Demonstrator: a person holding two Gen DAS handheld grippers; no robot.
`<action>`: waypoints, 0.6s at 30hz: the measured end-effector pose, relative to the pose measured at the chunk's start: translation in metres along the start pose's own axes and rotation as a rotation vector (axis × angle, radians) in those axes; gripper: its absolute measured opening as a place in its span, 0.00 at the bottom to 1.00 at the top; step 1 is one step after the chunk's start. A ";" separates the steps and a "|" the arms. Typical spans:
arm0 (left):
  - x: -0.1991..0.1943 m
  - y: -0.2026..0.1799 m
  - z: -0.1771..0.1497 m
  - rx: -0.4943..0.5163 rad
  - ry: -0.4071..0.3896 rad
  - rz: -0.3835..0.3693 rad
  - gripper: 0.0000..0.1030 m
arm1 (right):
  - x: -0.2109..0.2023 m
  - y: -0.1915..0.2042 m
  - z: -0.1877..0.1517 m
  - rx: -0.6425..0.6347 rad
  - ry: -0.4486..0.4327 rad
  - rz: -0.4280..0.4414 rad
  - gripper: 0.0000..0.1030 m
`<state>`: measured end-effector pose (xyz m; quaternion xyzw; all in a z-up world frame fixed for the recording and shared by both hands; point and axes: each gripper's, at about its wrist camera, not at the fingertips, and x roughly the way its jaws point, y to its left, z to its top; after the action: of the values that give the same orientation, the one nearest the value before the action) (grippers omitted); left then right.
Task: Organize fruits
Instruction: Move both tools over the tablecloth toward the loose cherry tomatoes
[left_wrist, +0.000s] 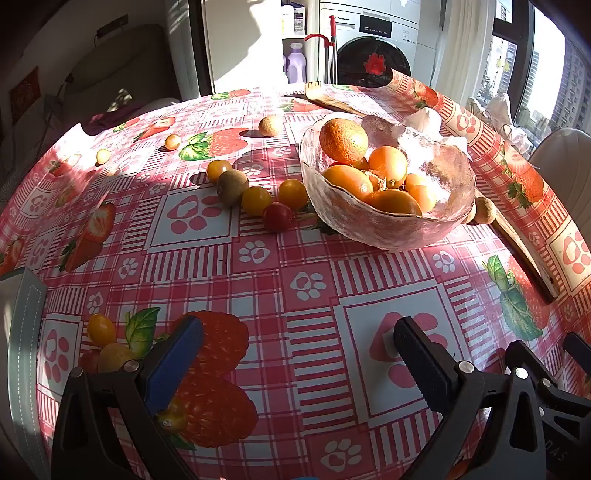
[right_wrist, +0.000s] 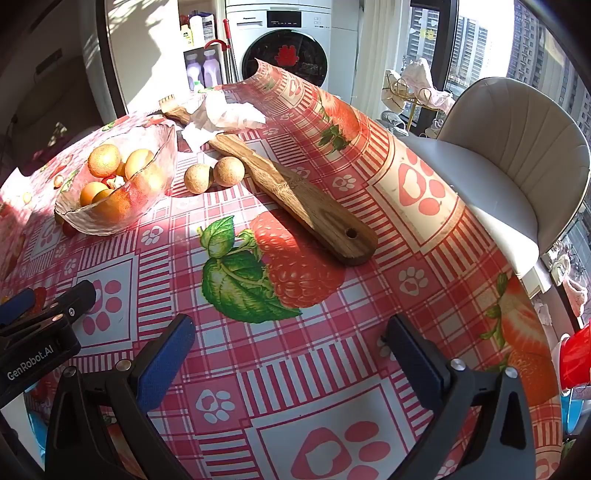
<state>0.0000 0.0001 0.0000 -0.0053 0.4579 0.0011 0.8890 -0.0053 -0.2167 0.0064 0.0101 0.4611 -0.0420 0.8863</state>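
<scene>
Item: fruit-sorting scene, table (left_wrist: 317, 325) under a glossy red-check oilcloth with printed strawberries and paw marks. Left gripper (left_wrist: 295, 354): jaws spread wide, holding nothing; right gripper (right_wrist: 291, 350): jaws likewise apart and empty. Glass bowl (left_wrist: 388, 221), at 1 o'clock in the left view: thick, hammered, translucent, wavy rim; it holds oranges (left_wrist: 343, 140), pebbled and round, heaped to the rim. Loose on the cloth at 11 o'clock: cherry tomatoes (left_wrist: 256, 200), smooth and taut, and a fuzzy brown kiwi (left_wrist: 232, 186); more small tomatoes near the left jaw at 8 o'clock. Two matte tan round fruits (right_wrist: 214, 175) lie touching, just beside a long wooden board (right_wrist: 295, 192), at 11 o'clock in the right view. Hazards, as judged: small round fruit may roll on the slick cloth if nudged; thin tomato skins may split under hard closing; the heaped bowl may shed an orange; printed strawberries could be mistaken for targets
</scene>
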 end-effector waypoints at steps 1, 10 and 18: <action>0.000 0.000 0.000 0.002 0.000 0.003 1.00 | 0.000 0.000 0.000 -0.004 0.000 -0.005 1.00; 0.008 -0.001 0.013 0.038 0.114 -0.017 1.00 | 0.007 0.002 0.011 -0.014 0.115 0.001 1.00; -0.055 0.030 0.010 0.054 0.021 -0.004 1.00 | -0.014 0.020 0.010 -0.077 0.196 0.014 1.00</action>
<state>-0.0237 0.0301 0.0502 0.0174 0.4671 -0.0132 0.8839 -0.0033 -0.1965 0.0234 -0.0166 0.5467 -0.0169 0.8370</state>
